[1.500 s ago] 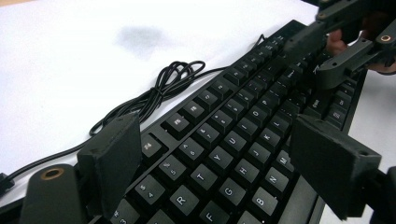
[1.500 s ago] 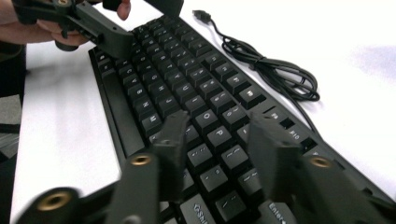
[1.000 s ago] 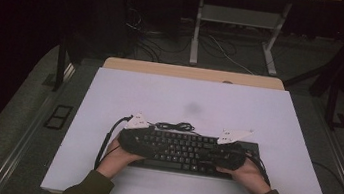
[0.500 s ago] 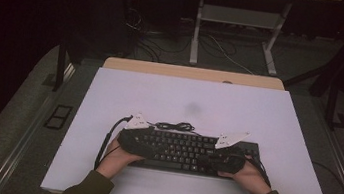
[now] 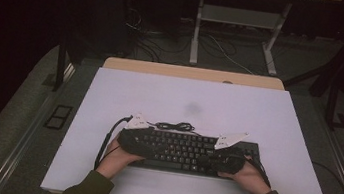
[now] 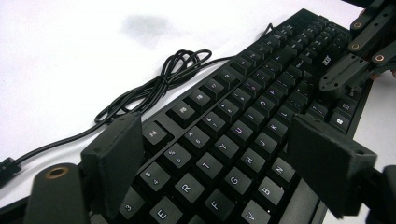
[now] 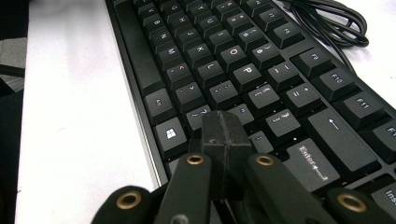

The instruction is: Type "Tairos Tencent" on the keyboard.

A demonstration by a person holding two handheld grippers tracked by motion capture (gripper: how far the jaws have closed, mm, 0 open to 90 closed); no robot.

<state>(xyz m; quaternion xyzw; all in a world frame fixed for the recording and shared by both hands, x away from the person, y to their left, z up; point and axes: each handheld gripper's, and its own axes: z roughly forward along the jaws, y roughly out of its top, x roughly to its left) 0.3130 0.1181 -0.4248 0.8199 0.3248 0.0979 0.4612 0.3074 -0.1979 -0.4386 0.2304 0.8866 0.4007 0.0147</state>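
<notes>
A black keyboard lies on the white table near the front edge, its cable coiled behind it. My left gripper hovers open over the left-hand letter keys. Its jaws stand wide apart, have just been closing a little, and hold nothing. In the high view the left gripper sits at the keyboard's left end. My right gripper is shut, its joined tips just above the keys near the Enter key. From above, the right gripper is over the keyboard's right part.
The white tabletop stretches bare behind the keyboard, with a faint grey smudge in the middle. A wooden strip borders the far edge. Beyond it stand a table frame and loose cables on the dark floor.
</notes>
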